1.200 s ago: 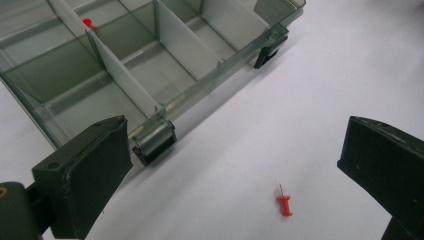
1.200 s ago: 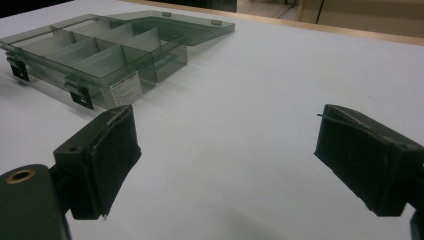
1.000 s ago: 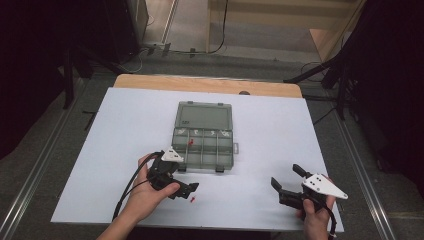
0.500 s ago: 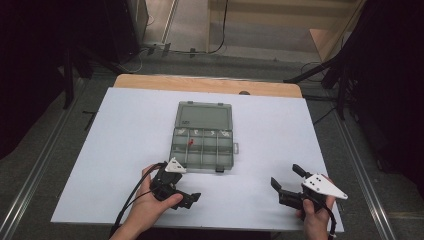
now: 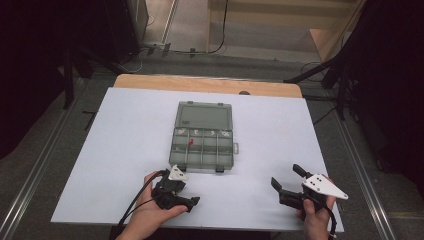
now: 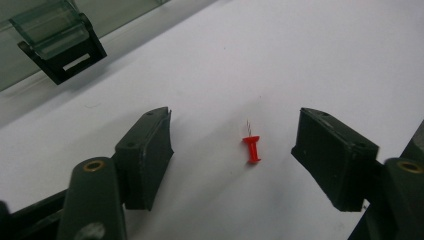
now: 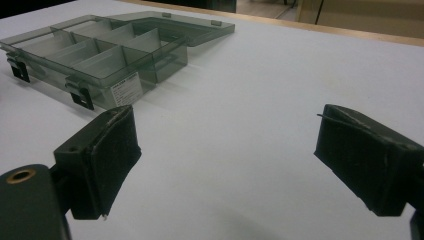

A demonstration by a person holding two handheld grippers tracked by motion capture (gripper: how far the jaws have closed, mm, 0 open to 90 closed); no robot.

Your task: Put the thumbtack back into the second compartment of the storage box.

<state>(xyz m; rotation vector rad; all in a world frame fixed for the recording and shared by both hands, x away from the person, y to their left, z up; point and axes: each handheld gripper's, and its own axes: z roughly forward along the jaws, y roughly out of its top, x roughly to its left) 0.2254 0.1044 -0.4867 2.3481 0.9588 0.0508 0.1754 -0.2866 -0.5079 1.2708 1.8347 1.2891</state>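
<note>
From the high view, the left gripper (image 5: 176, 196) lies low on the white table (image 5: 125, 150), just on the person's side of the compartment box's (image 5: 202, 137) front edge, while the right gripper (image 5: 290, 186) sits well off to the side, its jaws spread with nothing between them; of the two, the left is plainly the nearer to the work in hand. The red pushpin that the left one is going for is too small to make out beneath it from up here, though a red speck shows in one compartment of the box. In the left gripper view the matter is clear: the red pushpin (image 6: 252, 148) lies flat on the table straight ahead of the claw, between the two spread jaws and touching neither, sitting somewhat closer to the jaw at the right of that view. Its long axis runs roughly along the direction the claw points, head toward the camera and the thin needle pointing away, so the jaws would close across its body rather than along it. One latch (image 6: 60, 47) of the box shows up and to the left, beyond the left-hand jaw. My judgement is that the claw needs a little more lowering and a slight shift toward the pin before closing. In the right gripper view the jaws stand wide apart over bare table, holding nothing, and the open box lies ahead and to the left of them, well apart.
</note>
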